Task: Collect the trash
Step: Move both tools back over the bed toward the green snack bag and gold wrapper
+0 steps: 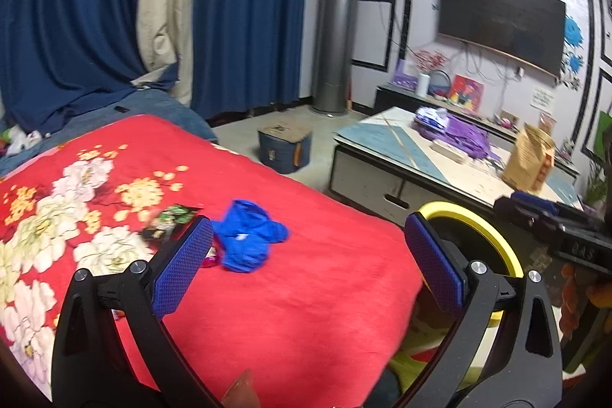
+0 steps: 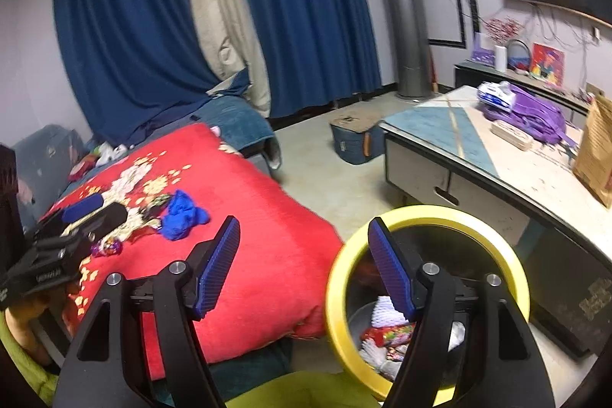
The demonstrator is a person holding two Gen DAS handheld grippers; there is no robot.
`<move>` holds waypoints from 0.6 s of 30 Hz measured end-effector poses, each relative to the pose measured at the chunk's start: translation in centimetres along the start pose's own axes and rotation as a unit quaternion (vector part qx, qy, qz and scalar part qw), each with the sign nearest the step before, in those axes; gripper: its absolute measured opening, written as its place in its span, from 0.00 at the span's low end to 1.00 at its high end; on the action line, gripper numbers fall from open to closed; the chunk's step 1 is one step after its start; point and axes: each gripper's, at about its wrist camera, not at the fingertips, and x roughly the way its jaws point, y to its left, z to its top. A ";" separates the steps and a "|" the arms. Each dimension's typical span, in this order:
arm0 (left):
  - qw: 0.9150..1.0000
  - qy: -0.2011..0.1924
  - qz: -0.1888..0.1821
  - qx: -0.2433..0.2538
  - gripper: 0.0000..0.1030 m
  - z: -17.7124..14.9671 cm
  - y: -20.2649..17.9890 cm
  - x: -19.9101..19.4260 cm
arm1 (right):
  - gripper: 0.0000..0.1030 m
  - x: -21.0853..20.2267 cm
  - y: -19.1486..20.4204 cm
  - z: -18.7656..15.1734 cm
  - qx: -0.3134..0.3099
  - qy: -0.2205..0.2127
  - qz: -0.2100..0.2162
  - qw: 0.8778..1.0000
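left gripper (image 1: 306, 255) jaws apart, empty; blue wrapper (image 1: 246, 236) on red blanket (image 1: 325, 293)

red plush blanket (image 1: 306, 293) printed with white and yellow flowers. crumpled bright blue plastic bag (image 1: 248, 236) on it, beside a dark green and black snack wrapper (image 1: 170, 220) and a shiny magenta candy wrapper (image 2: 109, 247). round dark bin with a yellow rim (image 2: 336, 293), white, red and multicoloured wrappers inside. deep blue curtains (image 1: 248, 6) flanking a beige one. black grippers with textured blue pads (image 1: 181, 270).
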 end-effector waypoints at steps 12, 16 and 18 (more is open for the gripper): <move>0.997 -0.017 0.054 -0.042 0.89 -0.2 5.1 -2.0 | 0.72 2.3 6.6 0.3 -0.061 -0.003 0.055 0.997; 0.996 -0.013 0.071 -0.056 0.89 -0.5 6.8 -2.3 | 0.72 3.5 8.7 0.4 -0.073 0.005 0.068 0.995; 0.995 -0.011 0.077 -0.059 0.90 -0.7 7.5 -2.5 | 0.72 4.0 9.4 0.4 -0.079 0.010 0.072 0.994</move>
